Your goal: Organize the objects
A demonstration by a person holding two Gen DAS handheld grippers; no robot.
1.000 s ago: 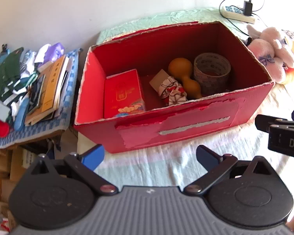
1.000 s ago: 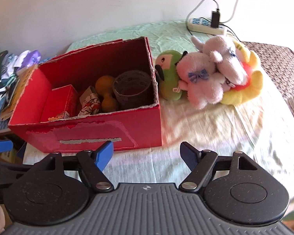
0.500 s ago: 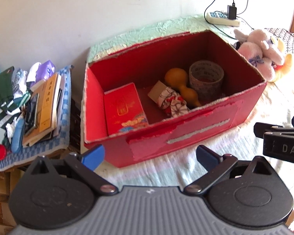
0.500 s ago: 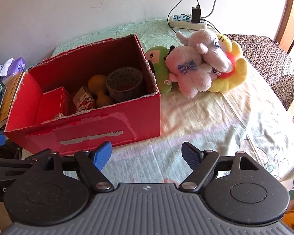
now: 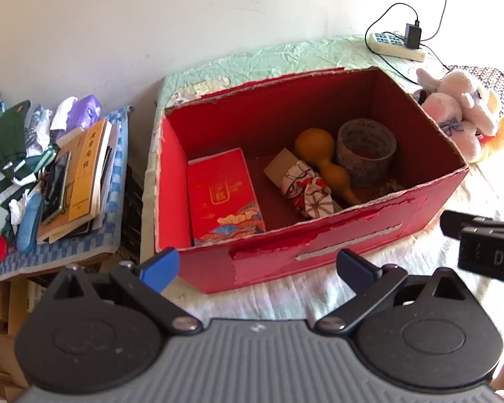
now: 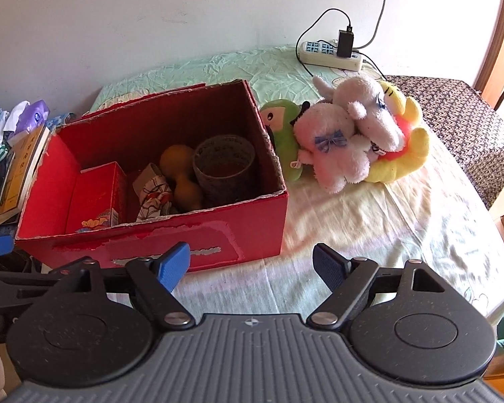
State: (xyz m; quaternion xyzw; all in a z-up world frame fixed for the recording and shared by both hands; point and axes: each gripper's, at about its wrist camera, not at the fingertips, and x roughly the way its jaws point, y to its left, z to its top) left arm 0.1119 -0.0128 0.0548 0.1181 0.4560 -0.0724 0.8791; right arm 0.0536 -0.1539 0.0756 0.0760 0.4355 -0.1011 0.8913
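Note:
An open red cardboard box (image 5: 319, 245) (image 6: 151, 238) stands on the table. Inside lie a red packet (image 5: 223, 194) (image 6: 94, 198), a patterned cloth bundle (image 5: 305, 188) (image 6: 154, 194), a tan gourd (image 5: 322, 158) (image 6: 181, 174) and a wide tape roll (image 5: 366, 147) (image 6: 225, 161). Plush toys sit right of the box: a green one (image 6: 282, 127), a pink-white pair (image 6: 342, 141) (image 5: 460, 114) and a yellow one (image 6: 406, 147). My left gripper (image 5: 257, 267) hangs open in front of the box, empty. My right gripper (image 6: 252, 263) is open and empty too, near the box's front right.
A pile of books and clothes (image 5: 50, 174) lies on a blue checked cloth on a low stand left of the table. A power strip (image 6: 329, 53) with a charger and cables lies at the table's back. A dark patterned seat (image 6: 460, 124) stands to the right.
Both grippers have pulled back and risen, so the box looks smaller and more of the table and wall shows. Nothing in the box or among the toys has moved.

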